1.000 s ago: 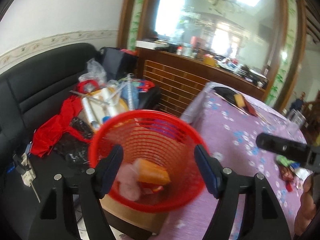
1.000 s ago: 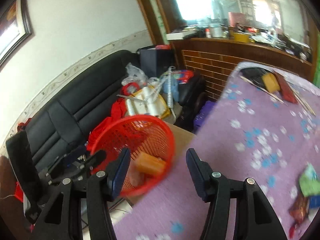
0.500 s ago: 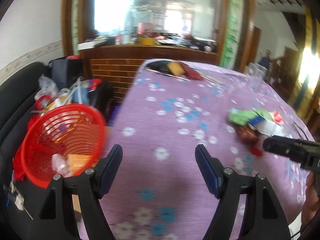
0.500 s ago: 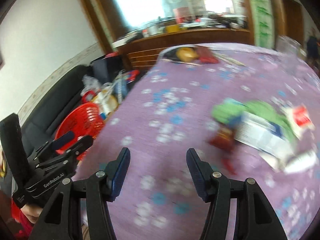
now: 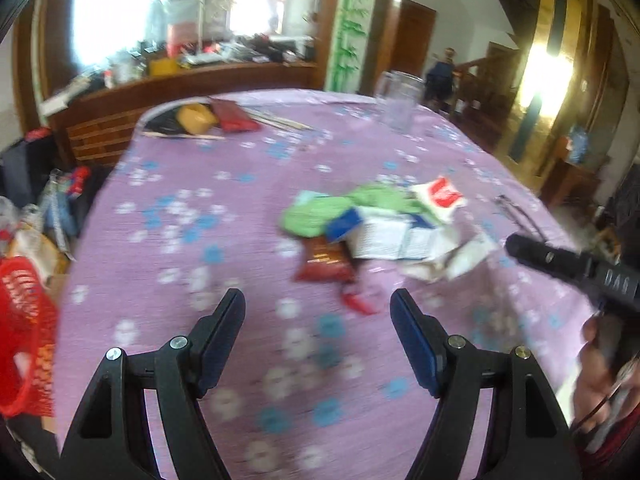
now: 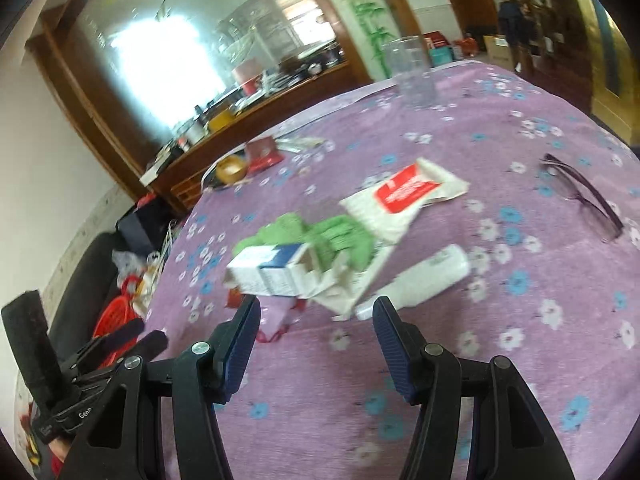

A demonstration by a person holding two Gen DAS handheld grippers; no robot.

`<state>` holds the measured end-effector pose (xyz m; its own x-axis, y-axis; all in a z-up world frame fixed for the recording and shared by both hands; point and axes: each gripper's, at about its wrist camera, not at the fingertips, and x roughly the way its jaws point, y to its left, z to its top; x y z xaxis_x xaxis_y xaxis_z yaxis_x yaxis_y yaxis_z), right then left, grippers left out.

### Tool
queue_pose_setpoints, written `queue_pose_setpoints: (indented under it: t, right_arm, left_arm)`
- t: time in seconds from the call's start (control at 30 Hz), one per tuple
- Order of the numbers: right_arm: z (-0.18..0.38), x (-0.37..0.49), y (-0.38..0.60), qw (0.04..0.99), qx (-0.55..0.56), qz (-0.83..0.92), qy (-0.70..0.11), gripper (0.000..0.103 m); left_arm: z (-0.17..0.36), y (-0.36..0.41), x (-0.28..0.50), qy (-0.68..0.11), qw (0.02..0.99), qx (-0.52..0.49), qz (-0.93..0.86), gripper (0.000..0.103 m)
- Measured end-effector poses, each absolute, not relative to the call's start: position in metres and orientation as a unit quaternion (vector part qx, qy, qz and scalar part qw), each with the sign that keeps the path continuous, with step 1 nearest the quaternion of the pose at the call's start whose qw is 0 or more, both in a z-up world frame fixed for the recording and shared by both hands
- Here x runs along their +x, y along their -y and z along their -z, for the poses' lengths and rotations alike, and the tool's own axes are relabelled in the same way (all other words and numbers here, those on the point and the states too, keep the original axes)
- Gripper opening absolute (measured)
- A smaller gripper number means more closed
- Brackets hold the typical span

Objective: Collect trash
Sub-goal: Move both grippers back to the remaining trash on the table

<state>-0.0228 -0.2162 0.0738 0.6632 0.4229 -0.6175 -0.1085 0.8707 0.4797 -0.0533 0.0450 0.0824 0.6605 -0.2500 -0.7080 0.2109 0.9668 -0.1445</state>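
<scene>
A pile of trash lies on the purple flowered tablecloth (image 5: pixel 224 216): a green wrapper (image 5: pixel 320 216), a white and blue carton (image 5: pixel 380 232), a brown snack packet (image 5: pixel 326 262), a red scrap (image 5: pixel 356 302) and a white bag with a red label (image 5: pixel 440 196). In the right wrist view I see the carton (image 6: pixel 276 270), the green wrapper (image 6: pixel 340 236), the red-labelled bag (image 6: pixel 404 192) and a white bottle (image 6: pixel 424 276). My left gripper (image 5: pixel 318 308) is open and empty, just short of the pile. My right gripper (image 6: pixel 316 316) is open and empty, close to the carton. The red basket (image 5: pixel 20 320) stands off the table's left edge.
A clear glass (image 6: pixel 412 72) stands at the table's far side. Purple glasses (image 6: pixel 580 196) lie to the right of the pile. A yellow item and a red packet (image 5: pixel 236 118) lie at the far left corner. A cluttered black sofa (image 6: pixel 80 280) sits beyond the left edge.
Both grippers have swung right from the red basket to the trash pile on the table. Both stay open and empty.
</scene>
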Motion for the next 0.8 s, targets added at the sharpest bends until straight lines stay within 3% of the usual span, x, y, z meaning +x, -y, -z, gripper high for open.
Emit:
queue_pose_setpoints:
  t: [0.33, 0.53, 0.8]
  right_arm:
    - [-0.064, -0.031, 0.254, 0.885, 0.238, -0.137, -0.376, 0.063]
    - [-0.057, -0.037, 0.268, 0.882, 0.25, -0.136, -0.375, 0.064]
    - [-0.052, -0.039, 0.288, 0.88, 0.262, -0.127, -0.374, 0.065]
  left_arm:
    - [-0.099, 0.012, 0.005, -0.394, 0.907, -0.011, 0.147, 0.078]
    - [-0.074, 0.03, 0.051, -0.422, 0.892, 0.012, 0.159, 0.078]
    - [-0.057, 0.041, 0.003, -0.443, 0.86, 0.081, 0.239, 0.078]
